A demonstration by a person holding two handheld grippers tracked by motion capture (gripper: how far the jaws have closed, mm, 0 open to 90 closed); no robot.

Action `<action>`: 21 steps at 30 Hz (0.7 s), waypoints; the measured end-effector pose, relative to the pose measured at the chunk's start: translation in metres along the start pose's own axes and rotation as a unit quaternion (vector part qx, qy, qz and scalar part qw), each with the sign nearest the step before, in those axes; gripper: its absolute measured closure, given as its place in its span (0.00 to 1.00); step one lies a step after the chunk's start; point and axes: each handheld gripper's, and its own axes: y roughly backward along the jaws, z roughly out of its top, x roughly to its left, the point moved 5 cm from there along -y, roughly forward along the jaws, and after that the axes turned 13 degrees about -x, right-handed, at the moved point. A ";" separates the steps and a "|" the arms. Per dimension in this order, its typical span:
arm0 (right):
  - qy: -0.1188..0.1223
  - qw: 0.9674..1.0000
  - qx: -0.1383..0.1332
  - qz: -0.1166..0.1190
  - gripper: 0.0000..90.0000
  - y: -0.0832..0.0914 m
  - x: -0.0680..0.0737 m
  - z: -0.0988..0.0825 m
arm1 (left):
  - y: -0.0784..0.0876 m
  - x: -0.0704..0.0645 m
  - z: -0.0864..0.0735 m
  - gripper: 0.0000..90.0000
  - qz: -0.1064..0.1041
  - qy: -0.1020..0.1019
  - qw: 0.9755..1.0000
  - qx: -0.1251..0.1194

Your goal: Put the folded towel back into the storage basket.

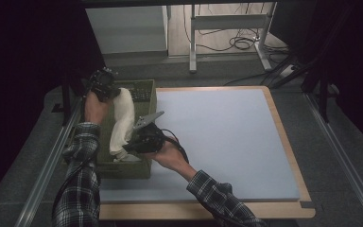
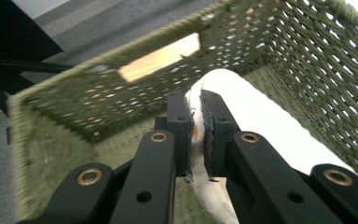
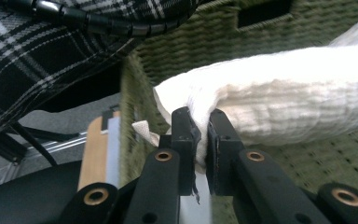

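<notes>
On the big pale blue worktop (image 1: 227, 142) sits a green woven basket (image 1: 146, 97). A white crinkly cloth (image 1: 122, 120) hangs stretched over it, one end clamped in the left tool (image 1: 105, 85), the other in the right tool (image 1: 134, 142). I think they are lifting it out; next both should rise together.

Basket (image 1: 149, 97) at table's (image 1: 227, 132) left edge, towel (image 1: 122, 120) stretched lengthwise over it
</notes>
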 end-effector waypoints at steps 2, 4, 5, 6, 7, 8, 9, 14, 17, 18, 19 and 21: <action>-0.004 1.000 0.003 -0.004 0.92 0.001 -0.003 -0.002 | -0.004 -0.003 -0.001 0.93 -0.004 -0.001 1.000 0.001; -0.006 1.000 0.003 -0.005 0.92 0.002 -0.005 -0.002 | -0.006 -0.004 -0.002 0.93 -0.004 -0.002 1.000 0.003; -0.007 1.000 0.002 -0.004 0.92 0.002 -0.005 -0.002 | -0.006 -0.003 -0.003 0.93 -0.003 -0.002 1.000 0.003; -0.007 1.000 0.000 -0.004 0.92 0.001 -0.005 -0.001 | -0.005 -0.001 -0.004 0.93 -0.002 -0.001 1.000 0.004; -0.007 1.000 0.001 -0.004 0.92 0.000 -0.005 0.000 | -0.004 0.001 -0.005 0.93 0.001 0.001 1.000 0.005; -0.005 1.000 0.002 -0.003 0.92 -0.002 -0.005 0.000 | -0.002 0.004 -0.006 0.93 0.003 0.004 1.000 0.003; -0.005 1.000 0.001 -0.002 0.92 -0.004 -0.005 0.001 | 0.001 0.008 -0.007 0.93 0.005 0.005 1.000 0.002; -0.003 1.000 0.005 0.006 0.92 -0.017 -0.003 0.004 | 0.013 0.023 -0.013 0.93 0.018 0.012 1.000 -0.001; -0.007 1.000 0.005 0.006 0.92 -0.020 -0.004 0.007 | 0.009 0.025 -0.018 0.92 0.016 0.015 1.000 0.005; -0.005 1.000 0.009 0.001 0.92 -0.020 -0.004 0.007 | 0.006 0.024 -0.019 0.92 0.014 0.014 1.000 0.007; -0.005 1.000 0.012 -0.002 0.92 -0.020 -0.004 0.006 | 0.002 0.022 -0.020 0.92 0.010 0.013 1.000 0.011; -0.008 1.000 0.012 -0.008 0.91 -0.019 -0.004 0.006 | -0.007 0.015 -0.023 0.92 0.000 0.008 1.000 0.017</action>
